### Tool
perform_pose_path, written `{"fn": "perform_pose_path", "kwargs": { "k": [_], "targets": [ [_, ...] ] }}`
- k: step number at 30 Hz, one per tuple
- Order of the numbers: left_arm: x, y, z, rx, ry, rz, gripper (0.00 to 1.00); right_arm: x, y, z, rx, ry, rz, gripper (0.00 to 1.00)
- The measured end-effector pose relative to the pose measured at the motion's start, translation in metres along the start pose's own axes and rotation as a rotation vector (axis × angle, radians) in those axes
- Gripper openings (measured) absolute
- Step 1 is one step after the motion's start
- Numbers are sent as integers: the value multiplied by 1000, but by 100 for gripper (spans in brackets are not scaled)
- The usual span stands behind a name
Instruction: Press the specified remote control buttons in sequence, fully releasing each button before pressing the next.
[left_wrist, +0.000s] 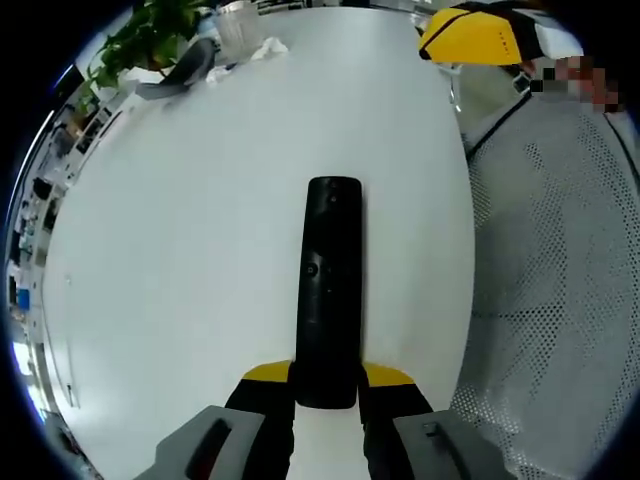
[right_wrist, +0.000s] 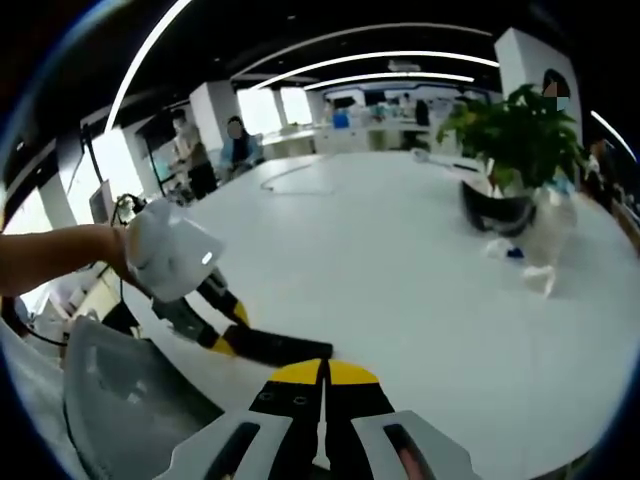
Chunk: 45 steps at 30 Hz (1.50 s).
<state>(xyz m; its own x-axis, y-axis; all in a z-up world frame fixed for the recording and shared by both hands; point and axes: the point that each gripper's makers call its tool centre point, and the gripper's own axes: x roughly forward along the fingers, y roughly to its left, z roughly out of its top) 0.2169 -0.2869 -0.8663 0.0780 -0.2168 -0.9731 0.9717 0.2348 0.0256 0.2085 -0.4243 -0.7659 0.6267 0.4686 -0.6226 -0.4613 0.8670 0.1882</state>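
Note:
A long black remote control (left_wrist: 328, 290) lies lengthwise on the white table (left_wrist: 190, 240) in the left gripper view. My left gripper (left_wrist: 326, 382) is shut on the remote's near end, a yellow-tipped finger on each side of it. In the right gripper view the same remote (right_wrist: 285, 347) shows as a dark bar held by the left gripper (right_wrist: 215, 325), which comes in from the left with a person's arm (right_wrist: 55, 258) behind it. My right gripper (right_wrist: 323, 382) hovers just beside the remote's free end, jaws shut together with nothing between them.
A potted plant (right_wrist: 512, 140) and a clear plastic bottle (right_wrist: 545, 240) stand on the table's far side. A grey mesh chair (left_wrist: 560, 290) sits off the table edge. Crumpled paper and a cup (left_wrist: 238, 30) lie at the far end. People stand in the background.

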Motion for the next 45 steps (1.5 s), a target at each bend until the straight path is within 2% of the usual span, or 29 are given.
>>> {"fn": "perform_pose_path", "kwargs": {
  "k": [16,23,25,36,39,41,45],
  "targets": [
    [0,-8,0,-22,-18,7,23,2,1,-3,-9,27,7,0],
    [-1,-11,0,-39,-38,13,23,5,4,-5,10,48,39,0],
    [-1,-13,0,-45,-44,15,23,6,8,-4,26,53,69,0],
    [-2,-21,0,-82,-64,25,23,23,14,8,62,67,139,0],
    [-2,-22,0,-88,-71,29,23,32,10,11,74,69,148,0],
    [-2,-23,0,-95,-82,29,23,38,5,10,95,96,153,0],
    [-2,-25,0,-108,-102,34,23,48,-1,22,129,88,161,0]
  ]
}}
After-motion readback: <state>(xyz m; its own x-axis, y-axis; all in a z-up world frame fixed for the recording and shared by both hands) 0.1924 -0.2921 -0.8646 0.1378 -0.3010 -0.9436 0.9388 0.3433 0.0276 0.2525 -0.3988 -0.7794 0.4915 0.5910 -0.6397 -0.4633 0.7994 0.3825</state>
